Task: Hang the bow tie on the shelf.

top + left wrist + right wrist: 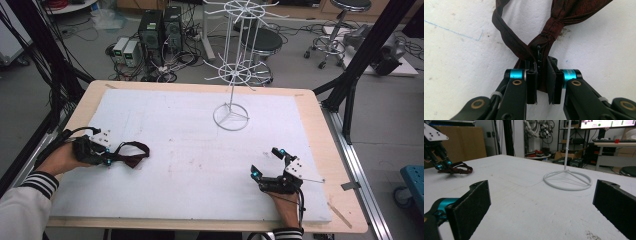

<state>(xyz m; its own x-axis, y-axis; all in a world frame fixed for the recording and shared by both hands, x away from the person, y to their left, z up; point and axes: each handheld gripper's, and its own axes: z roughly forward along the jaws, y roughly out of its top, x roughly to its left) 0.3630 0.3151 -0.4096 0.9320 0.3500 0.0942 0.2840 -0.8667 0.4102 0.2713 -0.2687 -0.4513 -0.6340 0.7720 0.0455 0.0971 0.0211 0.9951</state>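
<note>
A white sheet [190, 160] covers the wooden table [325, 145] across the middle of the high view, with computer towers [160, 27], cables and stools [345, 10] on the grey floor along the top. At the left, the left gripper [107, 160] is clamped on a dark red bow tie [131, 154] lying on the sheet. A white wire rack [232, 60] stands upper centre, and at lower right the right gripper [267, 162] rests with its jaws spread wide, nothing between them.

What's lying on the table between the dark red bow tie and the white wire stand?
Nothing: in the high view, only bare white table cover separates the bow tie, clamped by the left gripper, from the stand's ring base.
</note>
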